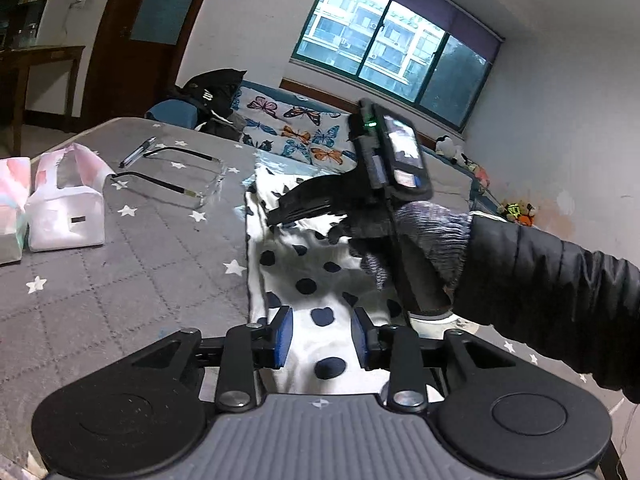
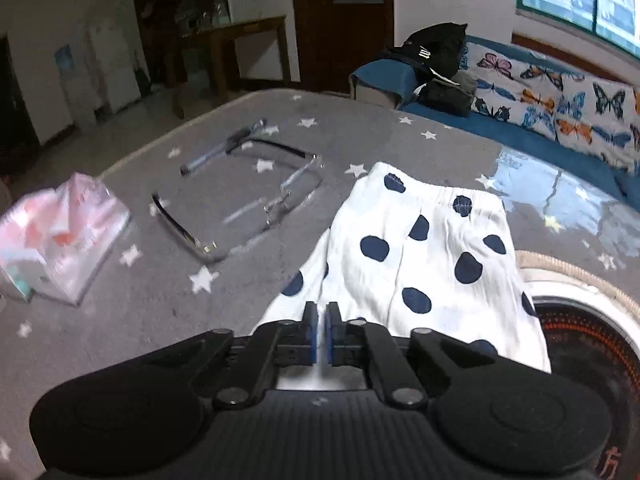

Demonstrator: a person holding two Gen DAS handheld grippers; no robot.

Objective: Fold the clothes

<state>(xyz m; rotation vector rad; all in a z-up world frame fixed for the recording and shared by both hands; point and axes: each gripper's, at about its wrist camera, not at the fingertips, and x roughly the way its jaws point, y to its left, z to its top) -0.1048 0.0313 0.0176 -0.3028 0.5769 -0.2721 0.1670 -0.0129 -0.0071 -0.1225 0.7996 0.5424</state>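
Note:
A white garment with navy polka dots [image 1: 304,264] lies on the grey star-print cover [image 1: 140,280]. In the right wrist view its elastic waistband edge is on the far side of the garment [image 2: 432,248]. My left gripper [image 1: 321,338] is open just above the near end of the garment, with nothing pinched between its blue pads [image 1: 282,338]. My right gripper [image 2: 321,336] has its pads almost together, with a thin strip of white cloth between them at the garment's near edge. In the left wrist view, a gloved hand in a black sleeve [image 1: 540,280] holds the right gripper [image 1: 280,214] over the cloth.
To the left of the garment lie a pair of glasses [image 2: 244,208] and a pen [image 2: 224,148], with pink-white tissue packs [image 2: 60,236] further left. A round white-rimmed device [image 2: 592,304] touches the garment's right side. A butterfly cushion [image 1: 296,128] and a black bag [image 1: 216,96] sit behind.

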